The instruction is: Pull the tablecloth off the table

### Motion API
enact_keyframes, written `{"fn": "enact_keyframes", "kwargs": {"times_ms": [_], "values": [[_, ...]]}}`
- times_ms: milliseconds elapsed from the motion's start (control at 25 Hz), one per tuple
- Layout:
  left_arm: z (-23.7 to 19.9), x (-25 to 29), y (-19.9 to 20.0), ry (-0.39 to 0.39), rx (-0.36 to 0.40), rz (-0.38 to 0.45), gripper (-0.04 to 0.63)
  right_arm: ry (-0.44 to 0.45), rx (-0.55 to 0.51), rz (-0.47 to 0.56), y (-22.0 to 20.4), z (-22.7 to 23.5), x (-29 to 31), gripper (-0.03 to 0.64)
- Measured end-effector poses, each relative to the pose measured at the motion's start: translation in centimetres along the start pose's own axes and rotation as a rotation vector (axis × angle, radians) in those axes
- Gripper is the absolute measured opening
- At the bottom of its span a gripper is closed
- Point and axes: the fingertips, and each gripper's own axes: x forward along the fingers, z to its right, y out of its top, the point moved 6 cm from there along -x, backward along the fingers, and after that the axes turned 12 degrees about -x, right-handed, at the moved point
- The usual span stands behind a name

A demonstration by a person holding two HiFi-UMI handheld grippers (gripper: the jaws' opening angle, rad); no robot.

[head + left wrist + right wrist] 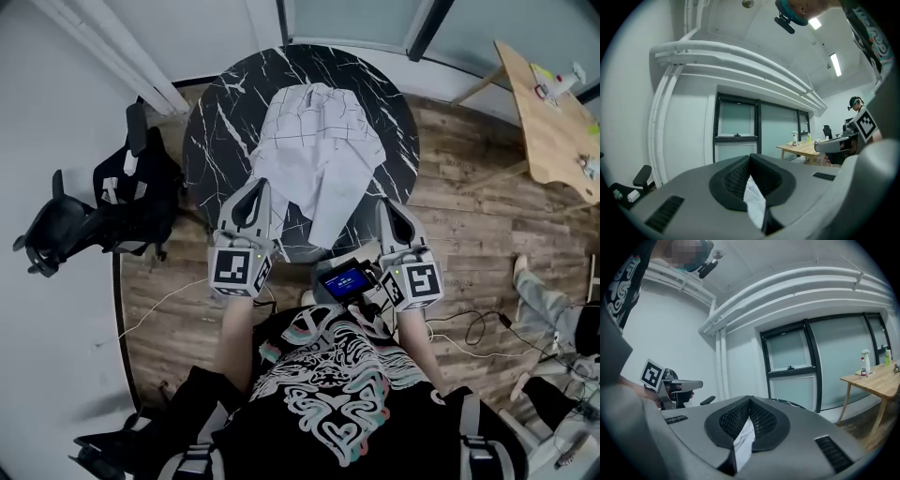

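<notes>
The person holds both arms out ahead of the torso, forearms roughly parallel, with the left gripper [254, 190] and the right gripper [394, 210] side by side and well apart at the near edge of the round black marbled worktop [214, 122]. Both point away from the body and lie close to level, their marker cubes nearest the person. The white checked tablecloth [319, 150] lies bunched over the middle of the worktop, and its near part reaches toward the two grippers. In the left gripper view the fingers [732, 180] are closed tight on a fold of the white cloth, which hangs out below the pads. In the right gripper view the fingers [762, 420] are likewise pressed together on a strip of the same cloth. A black chair [89, 220] stands on the wooden floor to the left
</notes>
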Motion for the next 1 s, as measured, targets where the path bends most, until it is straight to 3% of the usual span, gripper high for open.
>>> {"fn": "enact_keyframes", "kwargs": {"times_ms": [1000], "values": [[-1.7, 5.3, -0.1, 0.019, -0.002, -0.036, 0.02, 0.073, 0.045, -0.071, -1.9, 2.2, 6.3, 0.028]]}}
